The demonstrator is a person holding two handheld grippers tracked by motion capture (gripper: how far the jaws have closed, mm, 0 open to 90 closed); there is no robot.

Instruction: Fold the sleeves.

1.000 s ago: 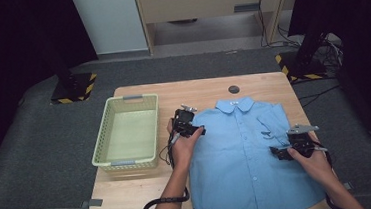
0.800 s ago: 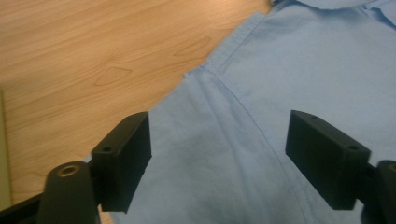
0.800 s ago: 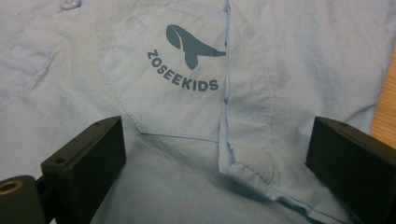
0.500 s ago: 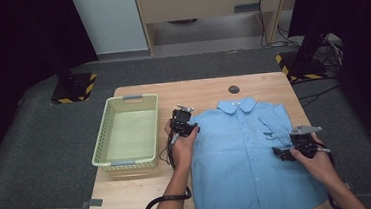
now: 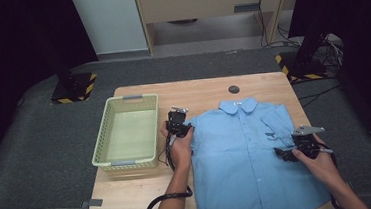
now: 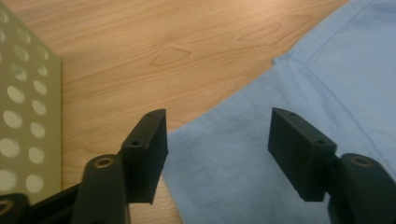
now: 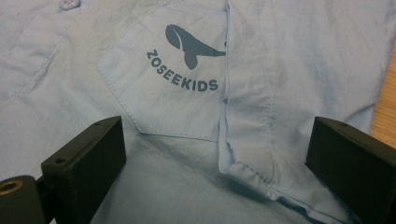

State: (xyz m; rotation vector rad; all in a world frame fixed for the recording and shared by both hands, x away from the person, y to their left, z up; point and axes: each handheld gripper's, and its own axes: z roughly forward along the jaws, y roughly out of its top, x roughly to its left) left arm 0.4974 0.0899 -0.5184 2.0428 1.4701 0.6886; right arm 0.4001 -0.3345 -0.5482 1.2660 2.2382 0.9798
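On table — shirt (image 5: 247, 155) flat; left tool (image 6: 217, 149) half-narrowed over sleeve edge, right tool (image 7: 217, 163) wide.

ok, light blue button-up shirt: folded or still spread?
Mostly spread: the light blue button-up shirt lies flat, front up, on the wooden table; only one sleeve is folded in.

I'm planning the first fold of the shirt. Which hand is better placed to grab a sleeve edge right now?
Probably the left. The left gripper has its open jaws straddling the sleeve edge of the shirt beside the basket. The right gripper hovers open over the folded sleeve by the pocket, edge less squarely between its jaws.
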